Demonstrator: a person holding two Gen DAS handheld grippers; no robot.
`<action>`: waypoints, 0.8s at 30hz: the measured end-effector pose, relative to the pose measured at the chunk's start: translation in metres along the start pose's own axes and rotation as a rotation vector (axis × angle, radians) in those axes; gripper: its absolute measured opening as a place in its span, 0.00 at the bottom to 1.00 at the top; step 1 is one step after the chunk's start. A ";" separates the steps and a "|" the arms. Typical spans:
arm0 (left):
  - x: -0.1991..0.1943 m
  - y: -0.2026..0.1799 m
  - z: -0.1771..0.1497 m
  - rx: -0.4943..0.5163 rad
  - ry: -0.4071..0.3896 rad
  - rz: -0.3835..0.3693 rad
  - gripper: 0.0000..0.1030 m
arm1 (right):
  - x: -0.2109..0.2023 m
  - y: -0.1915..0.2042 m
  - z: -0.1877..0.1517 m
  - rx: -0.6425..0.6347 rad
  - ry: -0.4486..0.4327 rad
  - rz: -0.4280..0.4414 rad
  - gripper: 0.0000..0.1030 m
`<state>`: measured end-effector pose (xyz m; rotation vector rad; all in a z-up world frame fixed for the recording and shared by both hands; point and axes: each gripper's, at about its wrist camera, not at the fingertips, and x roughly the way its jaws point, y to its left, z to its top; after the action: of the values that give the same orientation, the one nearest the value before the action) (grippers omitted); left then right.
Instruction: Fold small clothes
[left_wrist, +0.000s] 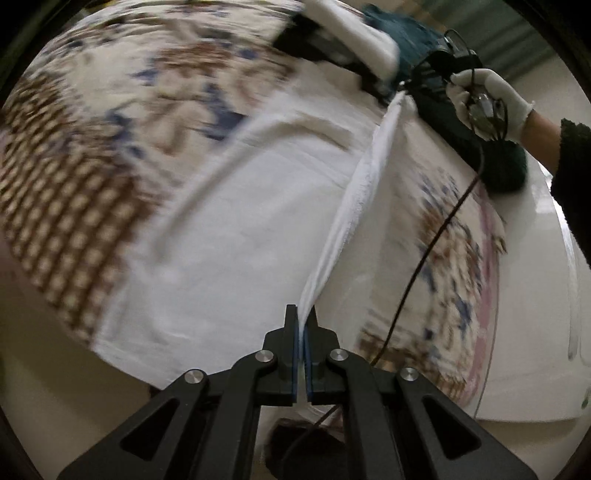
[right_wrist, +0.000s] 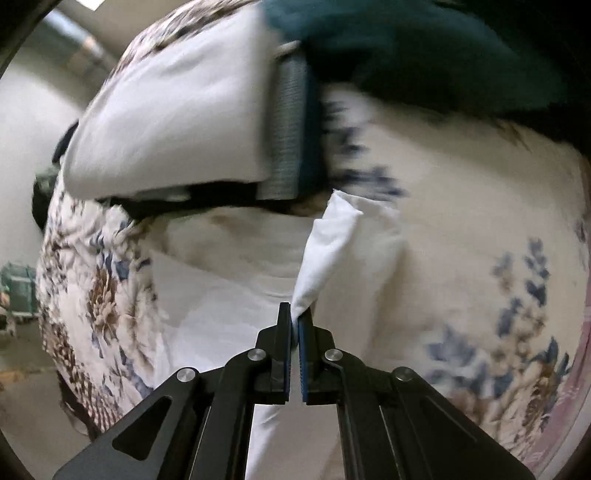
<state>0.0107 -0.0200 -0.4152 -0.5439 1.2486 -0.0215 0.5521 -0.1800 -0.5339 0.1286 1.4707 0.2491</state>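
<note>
A white garment (left_wrist: 229, 229) lies spread over a floral cloth (left_wrist: 74, 177). My left gripper (left_wrist: 303, 325) is shut on one edge of it, and that edge runs as a taut raised fold (left_wrist: 362, 184) up to my right gripper (left_wrist: 424, 79), held by a white-gloved hand (left_wrist: 484, 99). In the right wrist view my right gripper (right_wrist: 295, 317) is shut on a white corner (right_wrist: 332, 251) of the same garment, lifted above the cloth.
A dark teal garment (left_wrist: 502, 166) lies at the far right of the cloth; it also shows in the right wrist view (right_wrist: 406, 48). A stack with a white folded piece (right_wrist: 173, 122) and a grey band (right_wrist: 291, 129) sits behind. A black cable (left_wrist: 436, 236) trails across. The white table edge (left_wrist: 546, 332) is at right.
</note>
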 end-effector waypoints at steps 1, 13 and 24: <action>-0.002 0.015 0.005 -0.013 -0.001 0.012 0.01 | 0.008 0.022 0.004 -0.017 0.006 -0.013 0.03; 0.040 0.132 0.029 -0.165 0.133 0.048 0.03 | 0.130 0.154 0.027 -0.042 0.125 -0.183 0.03; 0.020 0.181 0.058 -0.196 0.240 -0.049 0.62 | 0.050 0.098 -0.047 0.107 0.146 0.206 0.63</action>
<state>0.0196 0.1540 -0.4938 -0.7585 1.4803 -0.0050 0.5013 -0.0760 -0.5637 0.3555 1.6176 0.3523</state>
